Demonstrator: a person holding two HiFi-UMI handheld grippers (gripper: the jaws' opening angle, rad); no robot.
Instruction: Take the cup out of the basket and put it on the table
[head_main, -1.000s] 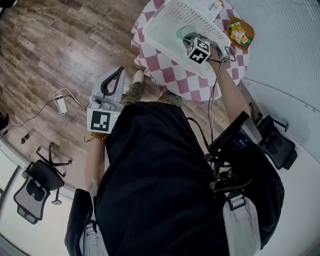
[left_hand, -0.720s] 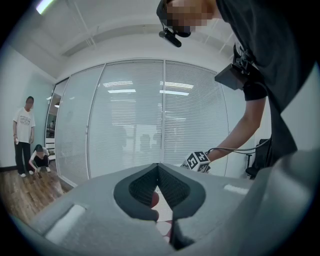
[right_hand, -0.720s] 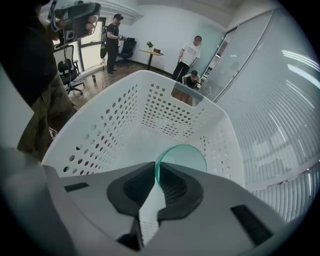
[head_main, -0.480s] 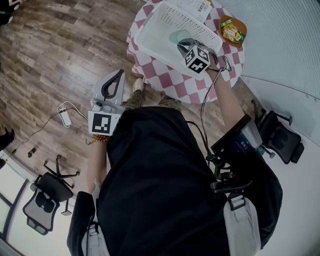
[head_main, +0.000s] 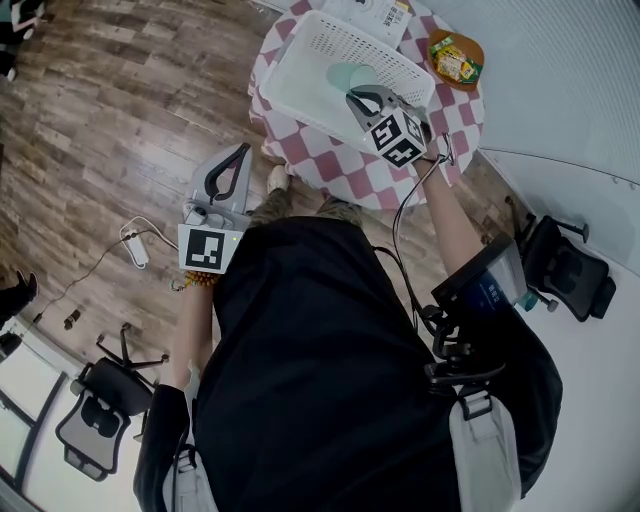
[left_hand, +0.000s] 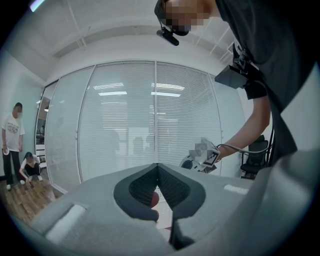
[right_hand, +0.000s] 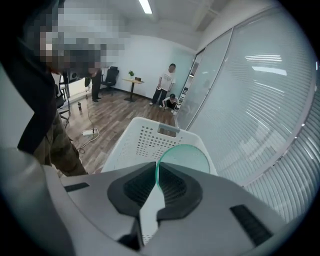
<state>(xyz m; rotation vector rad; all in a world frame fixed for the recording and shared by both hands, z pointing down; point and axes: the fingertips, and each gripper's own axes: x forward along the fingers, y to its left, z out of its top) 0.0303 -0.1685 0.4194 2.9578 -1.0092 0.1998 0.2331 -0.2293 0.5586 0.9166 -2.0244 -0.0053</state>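
A pale green cup hangs tilted over the white perforated basket on the checked table. My right gripper is shut on the cup's rim, and its jaws have just been closing with that rim between them. In the right gripper view the cup stands out past the right gripper, with the basket below it. My left gripper is held out over the wooden floor, left of the table. In the left gripper view, the left gripper has its jaws together with nothing in them.
An orange plate of snacks and a printed sheet lie on the table behind the basket. A glass wall runs along the right. Office chairs stand around, and a power strip lies on the floor.
The right gripper has risen with the cup, from low inside the basket to above it. The left gripper has shifted slightly.
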